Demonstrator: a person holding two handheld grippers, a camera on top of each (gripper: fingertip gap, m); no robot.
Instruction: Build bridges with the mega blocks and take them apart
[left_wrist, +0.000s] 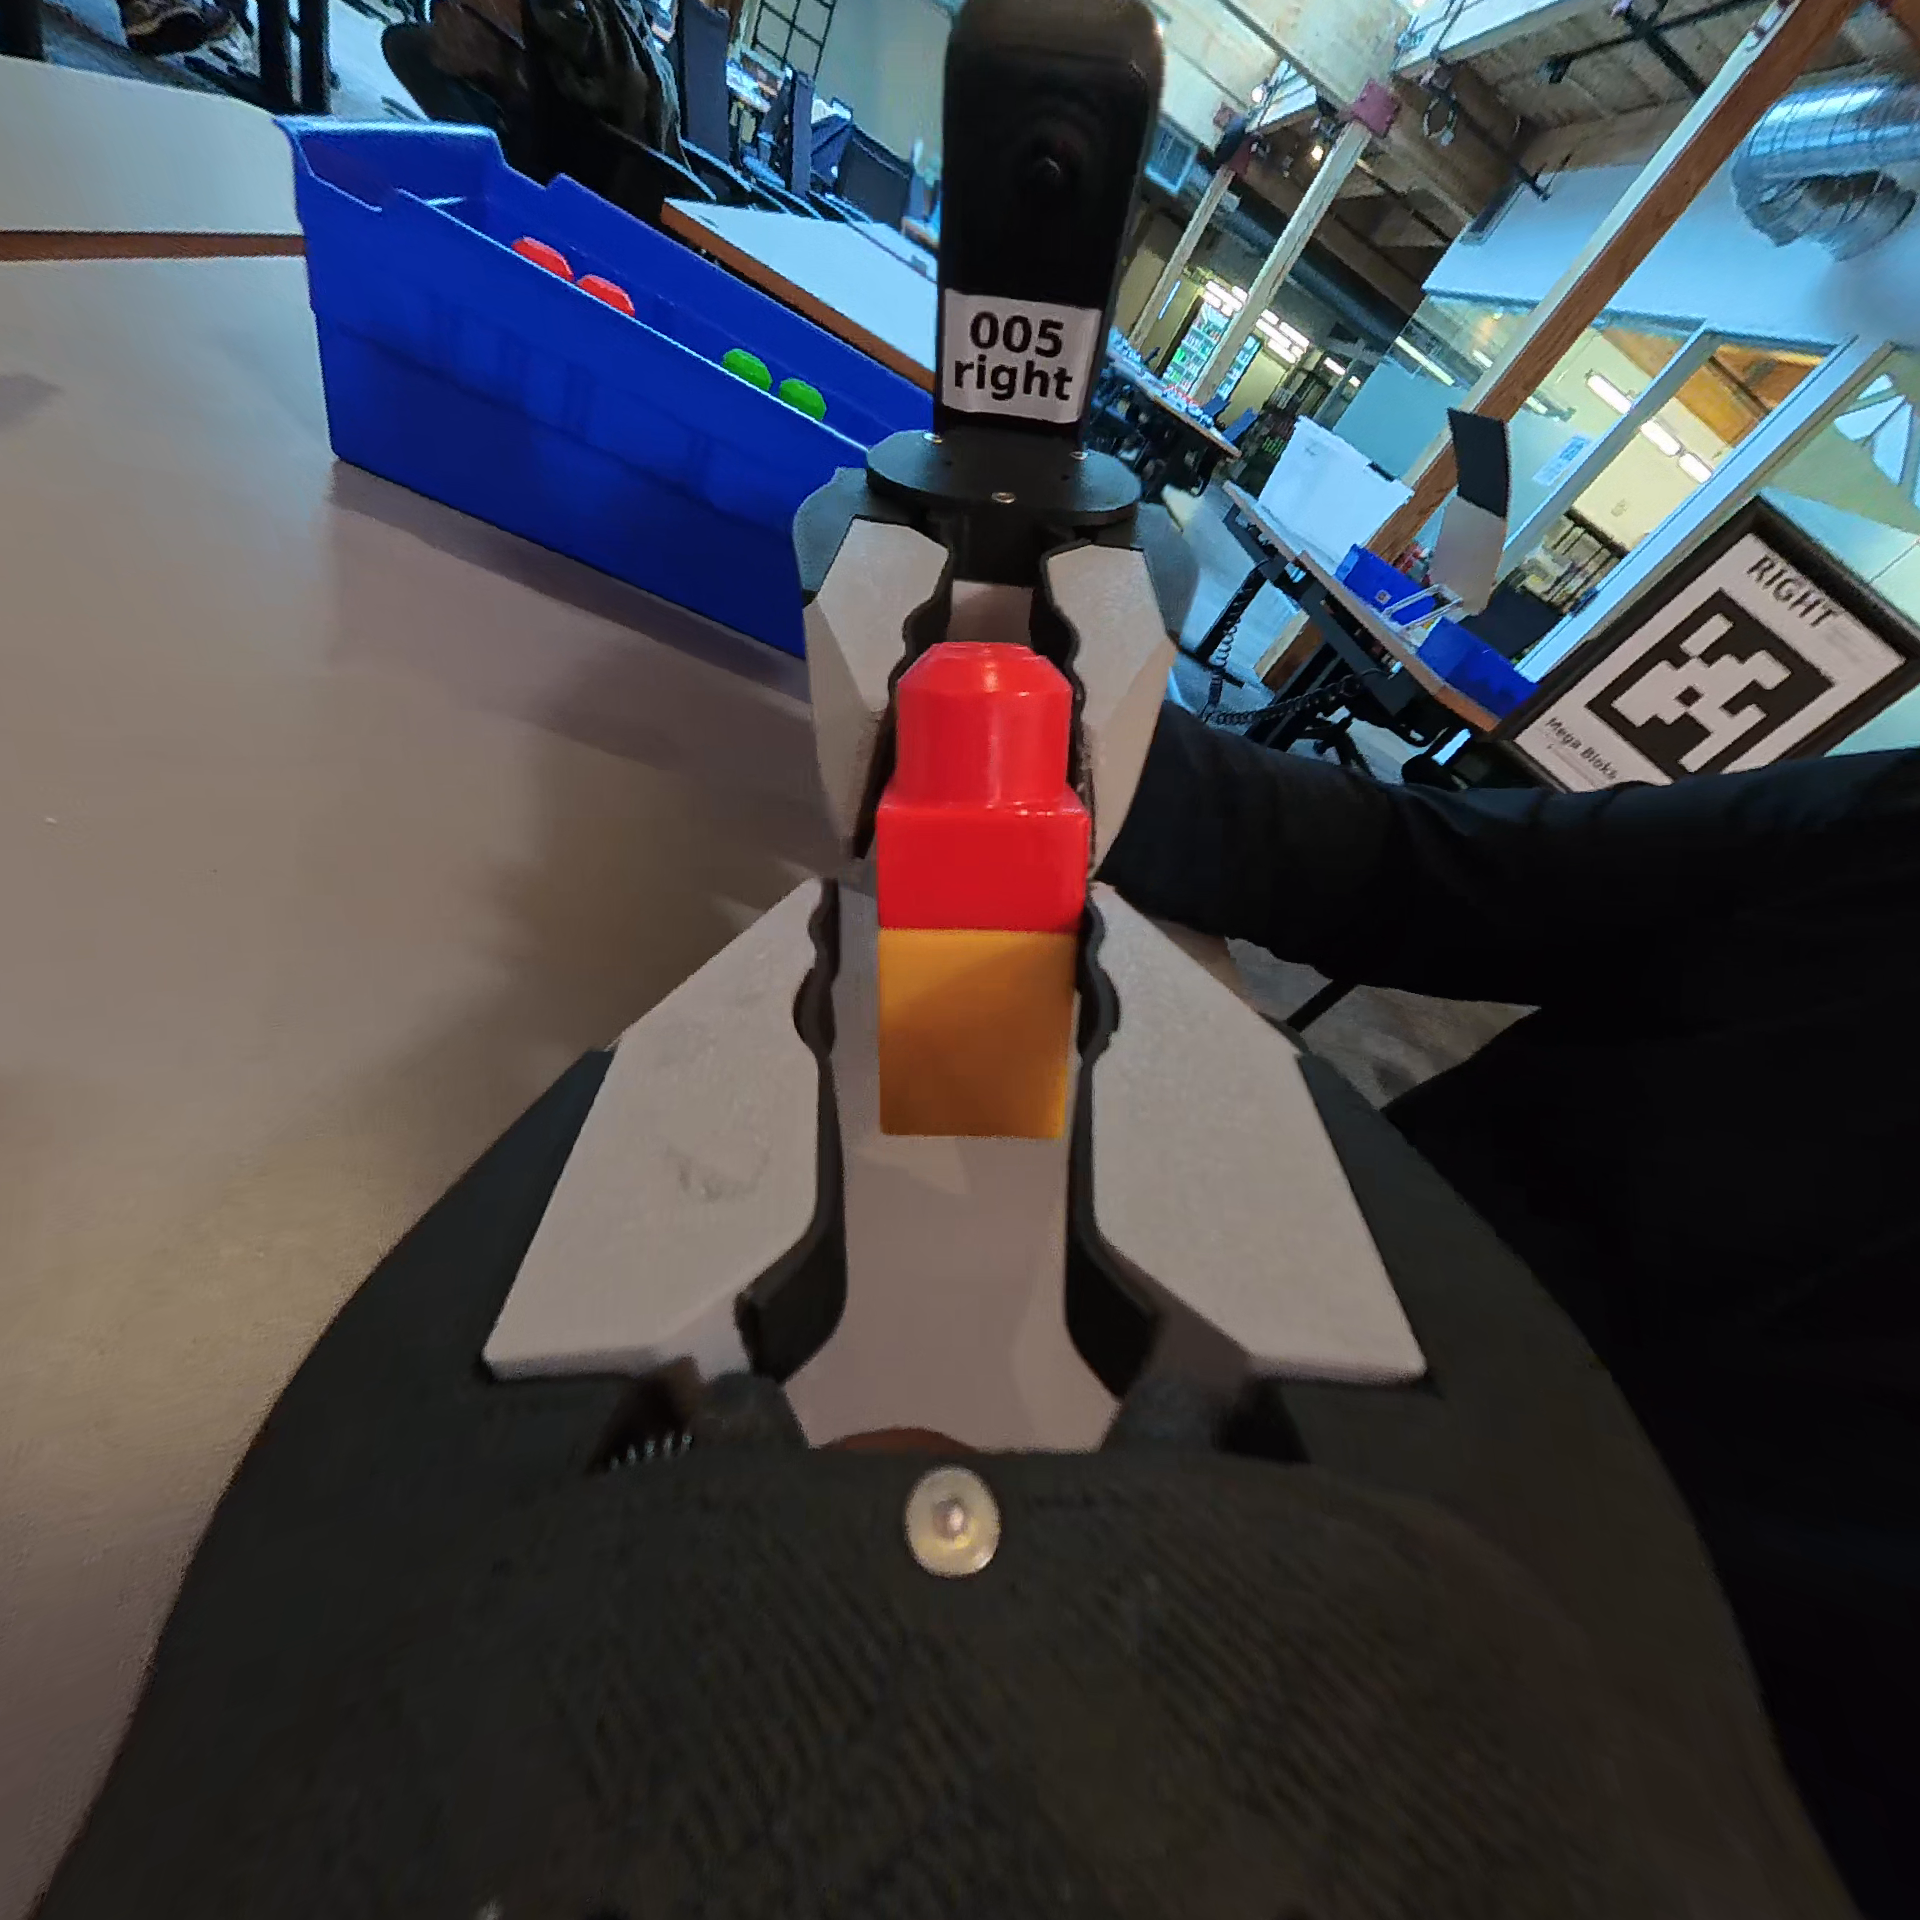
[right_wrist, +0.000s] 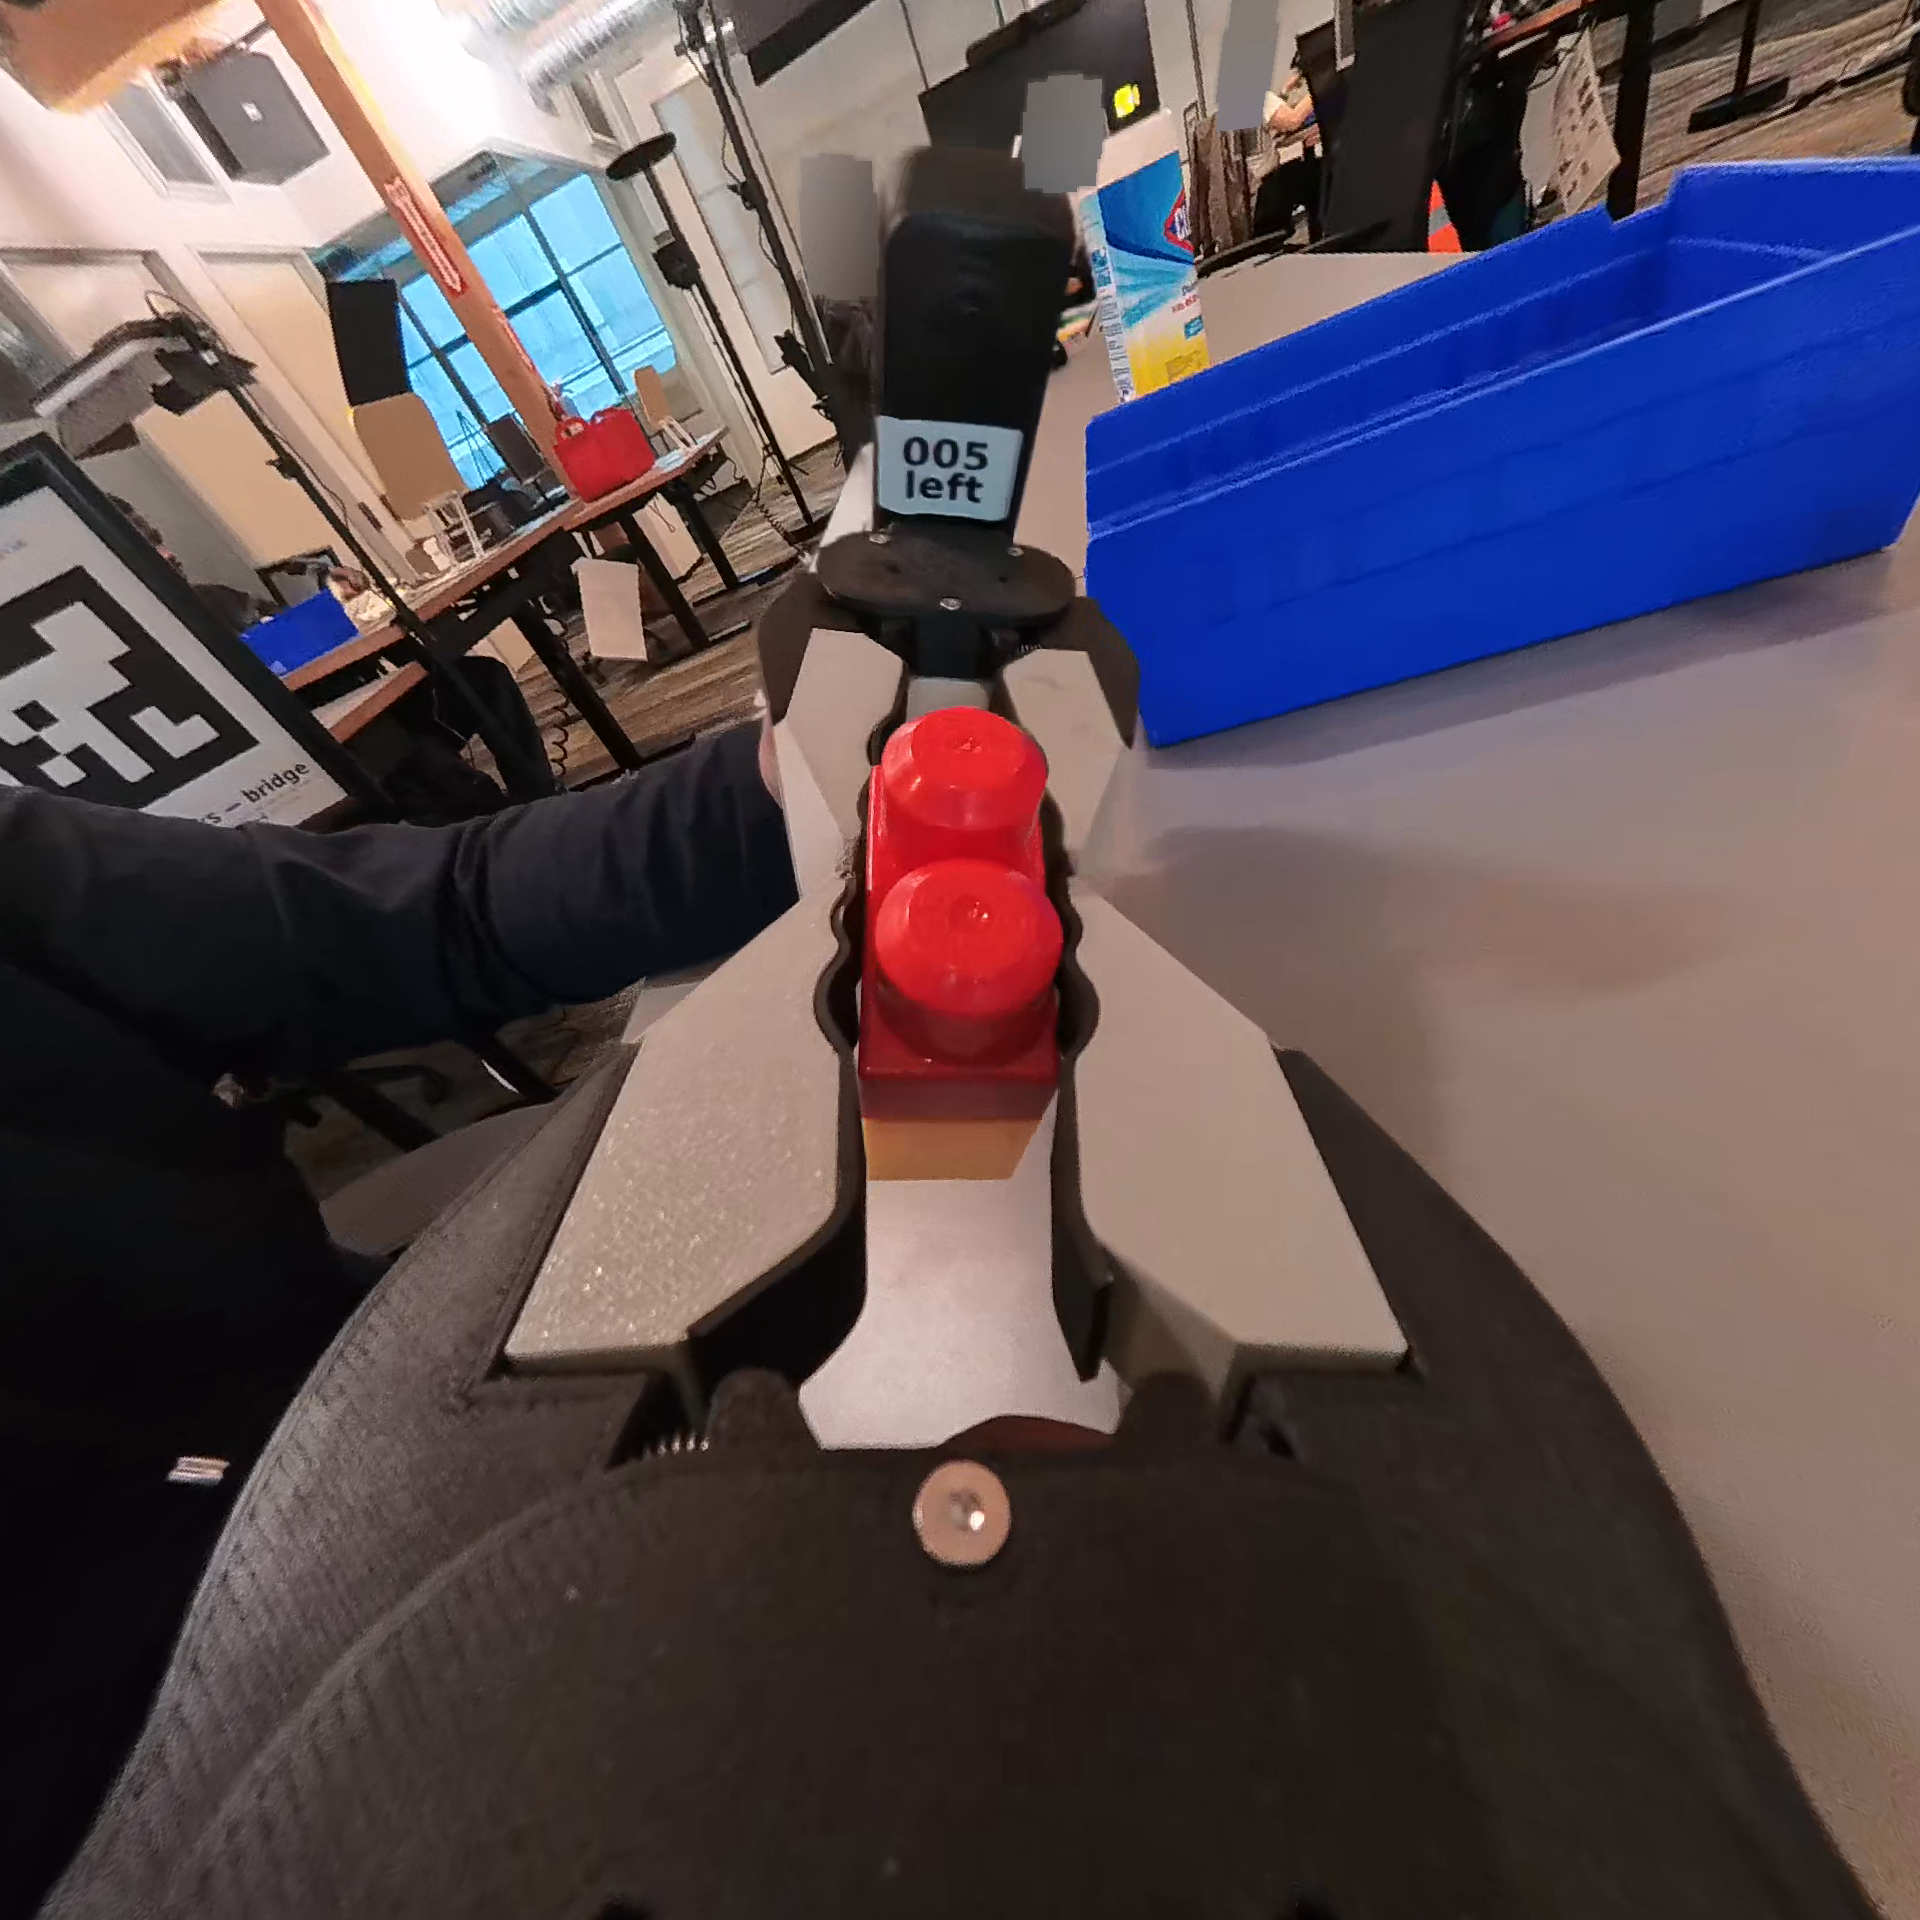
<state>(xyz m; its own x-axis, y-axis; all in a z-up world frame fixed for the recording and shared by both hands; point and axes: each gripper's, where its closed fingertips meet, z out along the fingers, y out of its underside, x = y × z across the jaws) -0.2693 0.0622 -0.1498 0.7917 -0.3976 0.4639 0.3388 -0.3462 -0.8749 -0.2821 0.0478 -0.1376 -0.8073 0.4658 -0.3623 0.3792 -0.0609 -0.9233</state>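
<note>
I hold a two-block stack up off the grey table (left_wrist: 260, 935) between my tools: my left gripper (left_wrist: 977, 1029) is clamped on the orange block (left_wrist: 971, 1029) underneath, and my right gripper (right_wrist: 961, 997) is clamped on the red block (right_wrist: 961, 966) pressed onto it. I judge this a joint being pulled apart or pressed together, though I cannot tell which, and no bridge stands anywhere in view. Red and green blocks (left_wrist: 774, 379) sit in the blue bin (left_wrist: 582, 468), so work clearly remains.
</note>
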